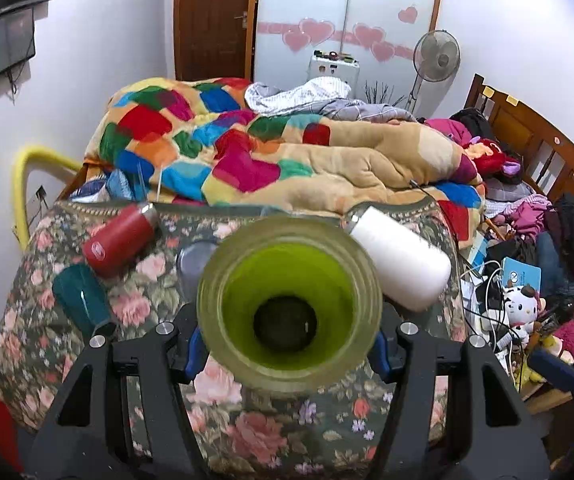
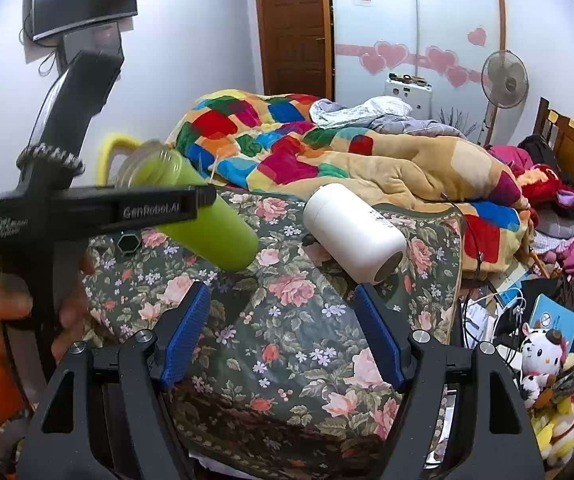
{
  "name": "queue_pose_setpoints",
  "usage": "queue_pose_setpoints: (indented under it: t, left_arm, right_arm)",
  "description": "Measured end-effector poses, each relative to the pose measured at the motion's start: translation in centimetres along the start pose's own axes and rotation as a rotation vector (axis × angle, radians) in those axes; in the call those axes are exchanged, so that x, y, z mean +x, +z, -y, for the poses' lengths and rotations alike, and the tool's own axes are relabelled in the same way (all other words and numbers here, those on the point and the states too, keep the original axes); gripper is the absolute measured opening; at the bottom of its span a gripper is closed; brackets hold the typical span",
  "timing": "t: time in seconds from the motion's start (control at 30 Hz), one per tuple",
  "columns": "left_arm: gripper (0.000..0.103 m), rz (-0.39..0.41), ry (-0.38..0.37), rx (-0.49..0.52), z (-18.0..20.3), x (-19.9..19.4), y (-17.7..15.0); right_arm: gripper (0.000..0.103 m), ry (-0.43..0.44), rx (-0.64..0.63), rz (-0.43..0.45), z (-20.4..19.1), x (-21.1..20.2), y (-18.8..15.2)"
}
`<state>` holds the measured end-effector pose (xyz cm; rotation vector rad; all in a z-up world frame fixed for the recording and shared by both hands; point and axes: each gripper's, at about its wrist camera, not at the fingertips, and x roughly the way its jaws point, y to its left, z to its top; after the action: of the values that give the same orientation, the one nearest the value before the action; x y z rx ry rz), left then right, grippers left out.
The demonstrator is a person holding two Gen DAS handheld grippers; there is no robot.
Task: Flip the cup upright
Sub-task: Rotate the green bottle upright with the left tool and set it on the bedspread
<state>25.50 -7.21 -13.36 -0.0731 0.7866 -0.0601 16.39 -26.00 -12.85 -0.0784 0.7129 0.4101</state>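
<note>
My left gripper is shut on a green cup and holds it in the air above the floral cushion. The cup's open mouth faces the left wrist camera. In the right wrist view the green cup is tilted, its clear rim up to the left and its base down to the right, clamped in the left gripper. My right gripper is open and empty over the floral cushion, with its blue pads wide apart.
A white cup lies on its side at the cushion's right. A red bottle, a teal cup and a clear cup lie at the left. A patchwork quilt is behind. Toys and cables crowd the right.
</note>
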Motion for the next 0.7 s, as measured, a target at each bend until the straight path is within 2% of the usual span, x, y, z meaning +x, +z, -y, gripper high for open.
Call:
queue_pose_setpoints:
  t: [0.17, 0.37, 0.63, 0.7]
  left_arm:
    - [0.062, -0.007, 0.018, 0.035, 0.4, 1.3, 1.0]
    - [0.062, -0.021, 0.041, 0.072, 0.8, 2.7, 0.3]
    - [0.062, -0.084, 0.032, 0.068, 0.2, 4.9, -0.4]
    - [0.062, -0.079, 0.030, 0.070, 0.2, 4.9, -0.5]
  right_arm:
    - [0.071, -0.005, 0.014, -0.005, 0.4, 0.3, 0.1]
    - [0.071, -0.006, 0.011, -0.021, 0.6, 0.9, 0.1]
    - [0.071, 0.001, 0.012, -0.035, 0.4, 1.6, 0.2]
    - [0.071, 0.004, 0.014, -0.037, 0.3, 1.7, 0.2]
